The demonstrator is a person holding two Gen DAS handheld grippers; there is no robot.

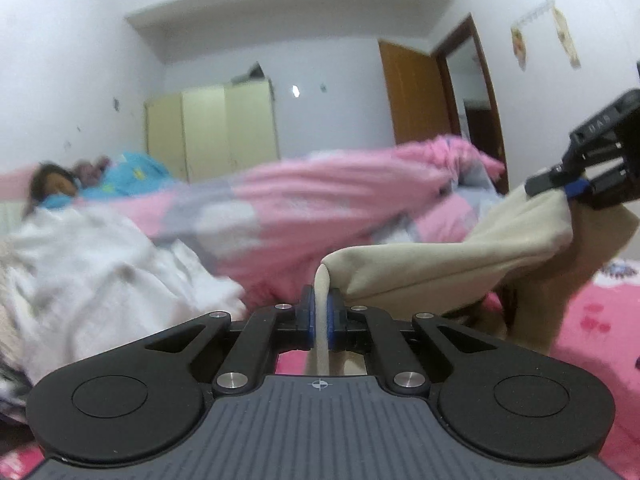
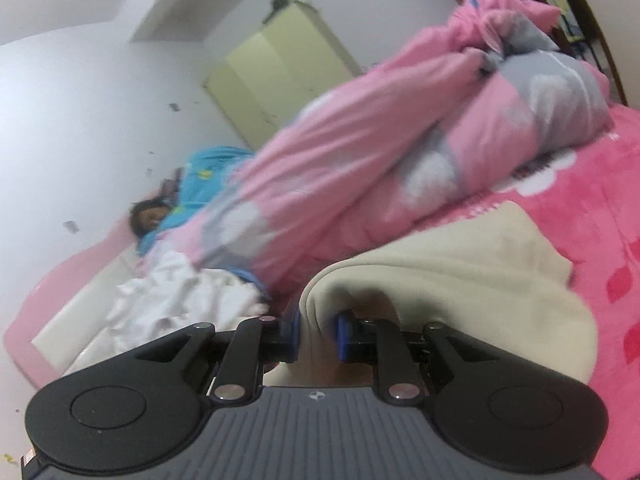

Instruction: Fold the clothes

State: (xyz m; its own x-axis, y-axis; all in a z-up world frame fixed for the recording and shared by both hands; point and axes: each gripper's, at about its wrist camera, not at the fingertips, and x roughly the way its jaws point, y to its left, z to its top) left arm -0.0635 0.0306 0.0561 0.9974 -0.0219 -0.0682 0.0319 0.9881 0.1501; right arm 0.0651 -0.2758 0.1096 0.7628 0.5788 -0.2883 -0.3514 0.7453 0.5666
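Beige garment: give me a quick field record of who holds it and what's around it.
garment: beige garment, lifted off the bed
left gripper: shut on a thin edge
right gripper: shut on a thicker fold
span: cloth hangs between both grippers
surface: pink bedspread
behind: pink-grey duvet, white bedding
person: lying at far end, blurred

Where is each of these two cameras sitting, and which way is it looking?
Left wrist: rides on the left tongs, looking along them across the bed toward the wardrobe; the right tongs show too.
Right wrist: rides on the right tongs, tilted, facing the pink quilt.
Shared: the cream garment clamped by both, the quilt, the wardrobe, and a person lying at the bed's far end.
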